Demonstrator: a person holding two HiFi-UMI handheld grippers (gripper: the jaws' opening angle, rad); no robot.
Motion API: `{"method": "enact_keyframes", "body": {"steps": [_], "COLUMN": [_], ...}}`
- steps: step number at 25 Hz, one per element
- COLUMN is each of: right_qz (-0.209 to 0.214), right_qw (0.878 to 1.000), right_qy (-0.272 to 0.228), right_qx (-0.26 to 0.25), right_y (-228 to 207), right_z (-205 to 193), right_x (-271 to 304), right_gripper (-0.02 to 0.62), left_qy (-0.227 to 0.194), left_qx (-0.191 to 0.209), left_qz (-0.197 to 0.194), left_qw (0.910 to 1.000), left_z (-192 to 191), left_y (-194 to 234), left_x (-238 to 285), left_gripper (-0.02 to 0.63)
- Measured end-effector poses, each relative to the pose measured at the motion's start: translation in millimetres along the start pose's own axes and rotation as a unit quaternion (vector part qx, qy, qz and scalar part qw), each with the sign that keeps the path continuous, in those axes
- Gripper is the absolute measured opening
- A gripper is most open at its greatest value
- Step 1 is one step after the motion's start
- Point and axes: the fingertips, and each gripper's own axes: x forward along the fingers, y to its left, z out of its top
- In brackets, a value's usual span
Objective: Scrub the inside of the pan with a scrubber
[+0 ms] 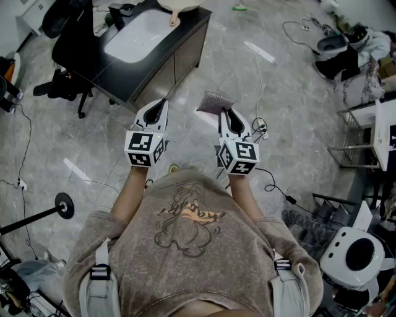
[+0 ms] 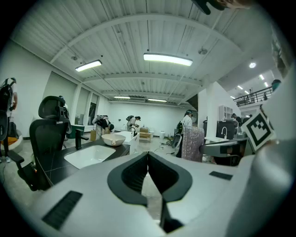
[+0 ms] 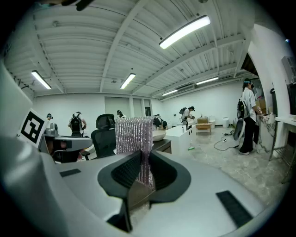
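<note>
My right gripper (image 1: pixel 224 111) is shut on a silvery, glittering scrubber (image 1: pixel 213 101), which stands upright between its jaws (image 3: pixel 134 134) in the right gripper view. My left gripper (image 1: pixel 162 102) is shut with nothing in it; its jaws meet edge to edge (image 2: pixel 148 155). I hold both side by side at waist height above the floor, short of a dark counter (image 1: pixel 179 43) with a white sink basin (image 1: pixel 139 34). A pale round pan (image 1: pixel 179 6) sits at the counter's far end; the left gripper view shows it as a white bowl shape (image 2: pixel 113 139).
A black office chair (image 1: pixel 77 43) stands left of the counter. Cables trail over the grey floor (image 1: pixel 278 186). A wire rack (image 1: pixel 362 133) and a white machine (image 1: pixel 356 254) stand at the right. Several people work far off in the room (image 3: pixel 247 115).
</note>
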Motion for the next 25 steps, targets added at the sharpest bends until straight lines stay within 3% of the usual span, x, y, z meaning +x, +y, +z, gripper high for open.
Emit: {"method": "enact_keyframes", "body": {"steps": [14,25], "right_qz": [-0.007,-0.003], "right_qw": [1.0,1.0], "right_qy": [-0.014,-0.012], "right_qx": [0.02,0.023], "right_y": [9,-11], "right_z": [-7,-1], "right_x": [11,82], "right_gripper": [0.08,0.08], "left_qy": [0.018,0.014], "left_qx": [0.001,-0.003], "left_qz": [-0.008,0.0], "left_qw": [0.9998,0.9999], "left_z": [-18,-12], "left_y": [33,70], "left_x": [10,70], "left_gripper": [0.017,0.017]}}
